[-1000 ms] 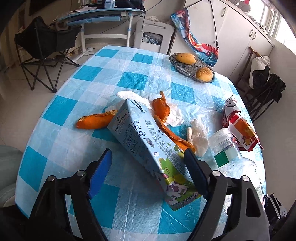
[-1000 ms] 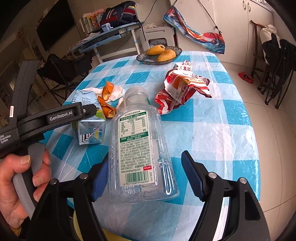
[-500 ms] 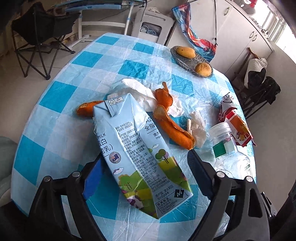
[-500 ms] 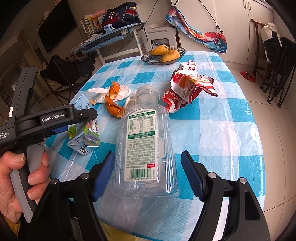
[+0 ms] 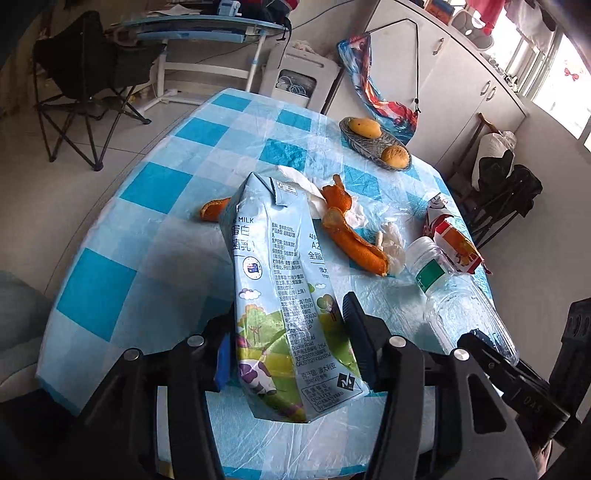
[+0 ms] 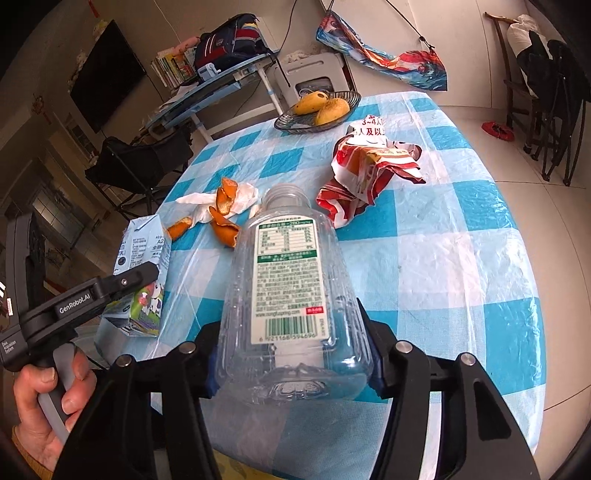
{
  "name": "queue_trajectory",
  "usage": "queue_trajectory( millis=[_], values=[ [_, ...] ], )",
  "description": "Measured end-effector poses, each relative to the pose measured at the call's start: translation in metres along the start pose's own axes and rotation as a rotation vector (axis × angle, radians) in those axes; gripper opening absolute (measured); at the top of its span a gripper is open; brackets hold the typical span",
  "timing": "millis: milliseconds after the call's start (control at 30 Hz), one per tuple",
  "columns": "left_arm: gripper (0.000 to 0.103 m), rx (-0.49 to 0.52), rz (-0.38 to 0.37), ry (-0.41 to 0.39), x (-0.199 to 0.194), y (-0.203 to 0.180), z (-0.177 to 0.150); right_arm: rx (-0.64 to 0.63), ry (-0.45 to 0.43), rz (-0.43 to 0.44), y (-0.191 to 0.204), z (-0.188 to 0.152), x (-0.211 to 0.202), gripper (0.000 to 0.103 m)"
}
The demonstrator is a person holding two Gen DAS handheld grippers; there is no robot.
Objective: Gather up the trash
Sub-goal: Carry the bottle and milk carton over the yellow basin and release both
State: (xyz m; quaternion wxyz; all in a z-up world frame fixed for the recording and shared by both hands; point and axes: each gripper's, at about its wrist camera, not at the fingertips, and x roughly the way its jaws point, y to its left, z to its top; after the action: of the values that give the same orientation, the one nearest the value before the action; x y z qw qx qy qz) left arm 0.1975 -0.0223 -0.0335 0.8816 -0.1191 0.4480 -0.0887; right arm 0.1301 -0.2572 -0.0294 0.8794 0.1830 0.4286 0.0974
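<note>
My left gripper (image 5: 290, 341) is shut on a light blue milk carton (image 5: 280, 280) and holds it tilted above the checked table (image 5: 147, 229). My right gripper (image 6: 291, 354) is shut on the base of a clear plastic bottle (image 6: 288, 288) with a green and white label, lifted off the table. The carton (image 6: 142, 277) and the left gripper also show in the right wrist view, and the bottle (image 5: 461, 295) in the left wrist view. Orange peels (image 5: 354, 240) lie on crumpled white tissue (image 5: 388, 240) mid-table. A red and white snack wrapper (image 6: 369, 166) lies beyond the bottle.
A dark wire basket (image 6: 317, 110) with two yellow fruits stands at the table's far edge. A black folding chair (image 5: 85, 74) and a desk (image 5: 203, 29) stand beyond on the left. White cabinets (image 5: 461, 92) and another chair (image 5: 509, 192) are on the right.
Both grippers have closed: the left on the milk carton, the right on the bottle. Both items have been raised off the table and the carton has turned more end-on.
</note>
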Motion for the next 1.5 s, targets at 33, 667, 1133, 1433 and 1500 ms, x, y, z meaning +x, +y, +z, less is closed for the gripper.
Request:
queue_trajectory(
  millis=[33, 667, 1133, 1433, 1500],
  values=[
    [0.050, 0.010, 0.001, -0.007, -0.006, 0.000, -0.003, 0.014, -0.006, 0.015, -0.001, -0.001, -0.002, 0.057],
    [0.050, 0.091, 0.012, -0.065, -0.088, 0.017, -0.070, -0.013, -0.054, 0.182, 0.039, -0.052, -0.045, 0.057],
    [0.050, 0.048, -0.010, 0.002, -0.119, 0.041, -0.129, -0.232, 0.184, 0.169, 0.107, -0.133, -0.023, 0.057],
    [0.051, 0.033, -0.016, 0.122, -0.109, 0.041, -0.160, -0.170, 0.194, 0.080, 0.092, -0.134, -0.014, 0.069],
    [0.051, 0.047, -0.010, 0.144, -0.105, 0.040, -0.162, -0.110, 0.144, 0.062, 0.080, -0.130, -0.024, 0.071]
  ],
)
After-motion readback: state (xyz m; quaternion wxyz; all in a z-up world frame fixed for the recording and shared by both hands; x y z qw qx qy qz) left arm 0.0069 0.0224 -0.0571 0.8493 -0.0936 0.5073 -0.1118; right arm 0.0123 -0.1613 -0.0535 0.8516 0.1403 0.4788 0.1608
